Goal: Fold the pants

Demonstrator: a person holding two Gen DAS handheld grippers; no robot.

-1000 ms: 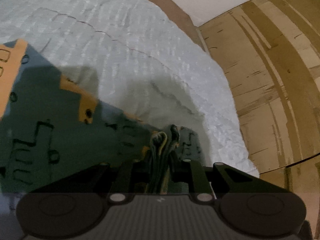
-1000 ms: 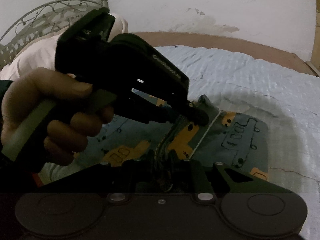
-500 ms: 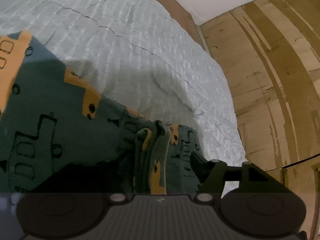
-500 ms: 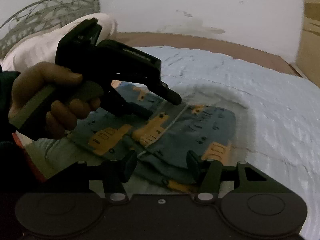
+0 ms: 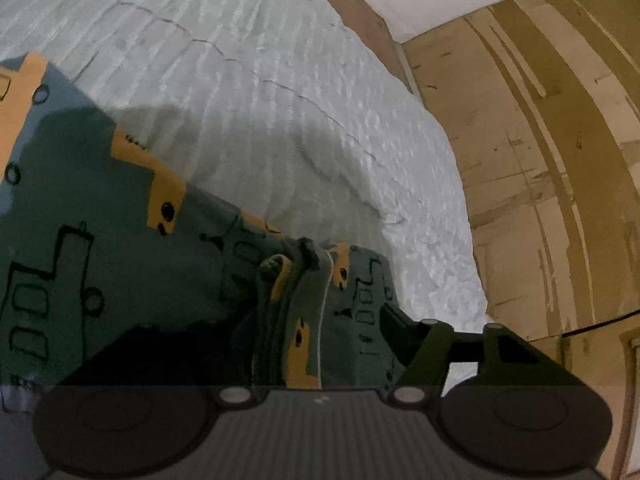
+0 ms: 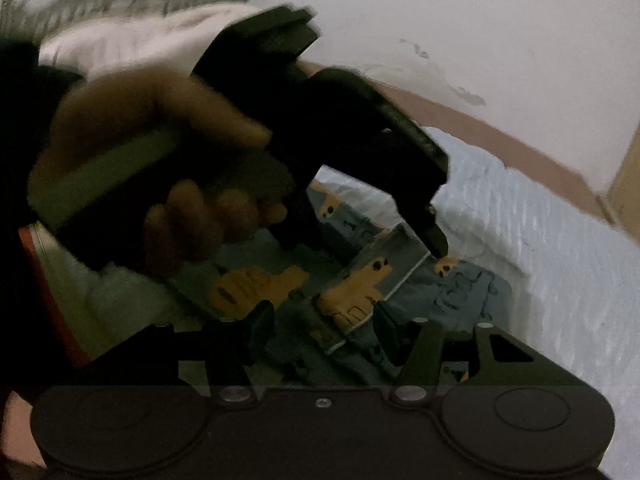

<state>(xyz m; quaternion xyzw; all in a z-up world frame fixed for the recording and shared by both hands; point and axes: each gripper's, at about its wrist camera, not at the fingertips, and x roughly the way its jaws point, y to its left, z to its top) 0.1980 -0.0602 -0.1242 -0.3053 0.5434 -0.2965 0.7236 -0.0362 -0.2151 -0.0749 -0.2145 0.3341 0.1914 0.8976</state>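
The bed (image 5: 280, 100), with its pale blue textured cover, is your landmark; beside it run a wooden floor (image 5: 540, 160) and a white wall (image 6: 440, 20). On the bed, near the edge by the floor, lie the pants (image 5: 100, 240), folded flat, teal with orange vehicle prints; one bunched corner of layered hems sticks up toward you. Your left hand (image 6: 160, 168) grips its handle above the pants, angling the left gripper (image 5: 320, 340) downward at that corner. Its jaws have just been opening and then eased slightly back: they stand apart, the bunched hems between them, no pad pressing the cloth; only one finger is plainly in view. Your right gripper (image 6: 324, 328) also tilts down over the near edge of the pants. Its jaws have just been opening and stand about halfway apart, a hem fold between the fingertips (image 6: 262, 320), gripped by neither. This view is blurred.
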